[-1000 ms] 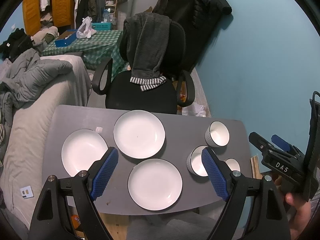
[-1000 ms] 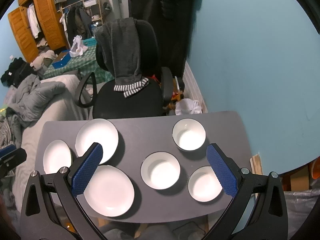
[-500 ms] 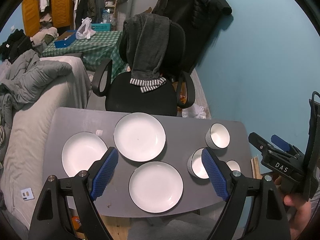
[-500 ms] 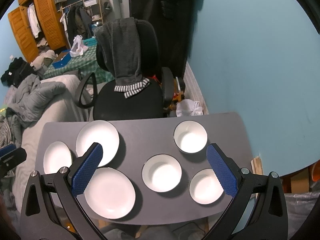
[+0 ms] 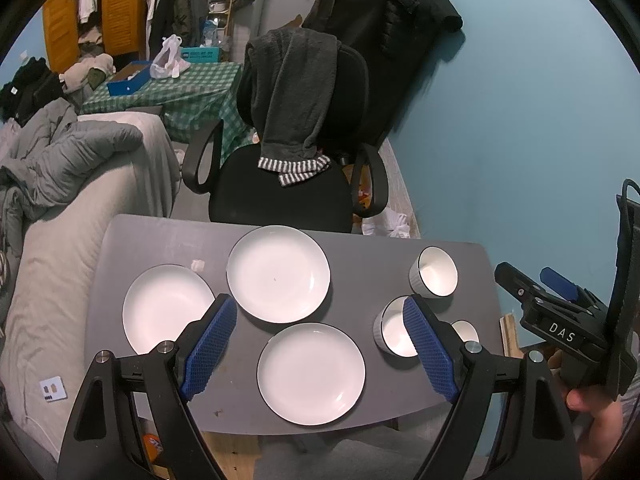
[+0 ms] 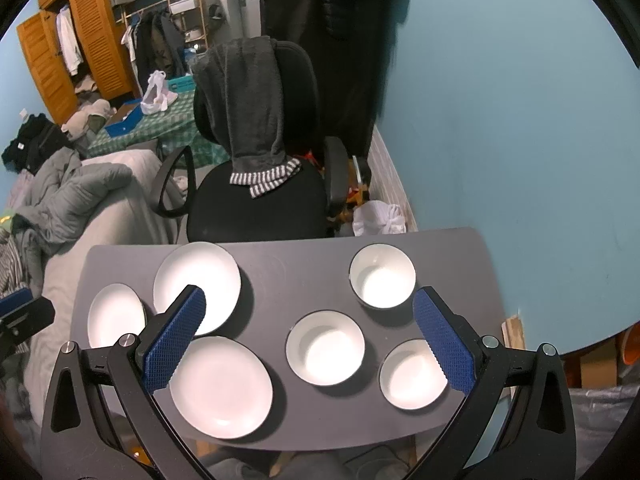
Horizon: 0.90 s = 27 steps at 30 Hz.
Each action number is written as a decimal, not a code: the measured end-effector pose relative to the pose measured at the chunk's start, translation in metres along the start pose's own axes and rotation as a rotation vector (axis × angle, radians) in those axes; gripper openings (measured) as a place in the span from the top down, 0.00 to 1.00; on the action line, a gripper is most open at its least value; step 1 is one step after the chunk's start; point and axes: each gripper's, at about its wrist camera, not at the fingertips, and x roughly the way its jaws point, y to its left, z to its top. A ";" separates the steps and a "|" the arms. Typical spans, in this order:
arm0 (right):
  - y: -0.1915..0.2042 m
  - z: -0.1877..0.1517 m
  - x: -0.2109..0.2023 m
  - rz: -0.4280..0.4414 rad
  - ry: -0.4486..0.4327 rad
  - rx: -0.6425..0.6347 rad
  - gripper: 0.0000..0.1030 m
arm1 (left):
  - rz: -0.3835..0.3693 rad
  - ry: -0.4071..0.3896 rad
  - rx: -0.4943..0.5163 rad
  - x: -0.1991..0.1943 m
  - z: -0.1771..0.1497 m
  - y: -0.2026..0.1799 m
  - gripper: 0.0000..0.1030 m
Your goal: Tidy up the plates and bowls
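Progress: nothing stacked yet | three plates (image 5: 311, 374) lie apart on the table's (image 5: 360, 256) left half, three bowls (image 6: 325, 347) apart on its right | left gripper (image 5: 316, 346) and right gripper (image 6: 310, 338) spread wide, empty, above the table | sorting all remains.

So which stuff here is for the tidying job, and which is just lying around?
For the job: three plates, three bowls, the grey table.

Just lying around: office chair, sweater on it, bed, wardrobe.
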 end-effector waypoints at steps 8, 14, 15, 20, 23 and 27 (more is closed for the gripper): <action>0.005 0.002 0.001 0.000 0.004 -0.008 0.01 | -0.003 0.000 -0.006 0.000 -0.002 0.002 0.16; 0.008 -0.003 0.004 -0.005 0.018 -0.014 0.01 | 0.051 -0.021 -0.008 0.002 0.001 0.015 0.16; 0.008 -0.004 0.004 -0.005 0.020 -0.015 0.01 | 0.054 -0.022 -0.010 0.003 0.002 0.019 0.16; 0.009 -0.008 0.011 0.010 0.038 -0.040 0.01 | 0.082 -0.036 0.005 0.006 0.001 0.037 0.16; 0.012 -0.012 0.019 0.027 0.055 -0.070 0.01 | 0.103 -0.033 0.011 0.013 0.000 0.049 0.16; 0.018 -0.019 0.029 0.034 0.073 -0.107 0.01 | 0.116 -0.029 0.016 0.020 -0.004 0.061 0.16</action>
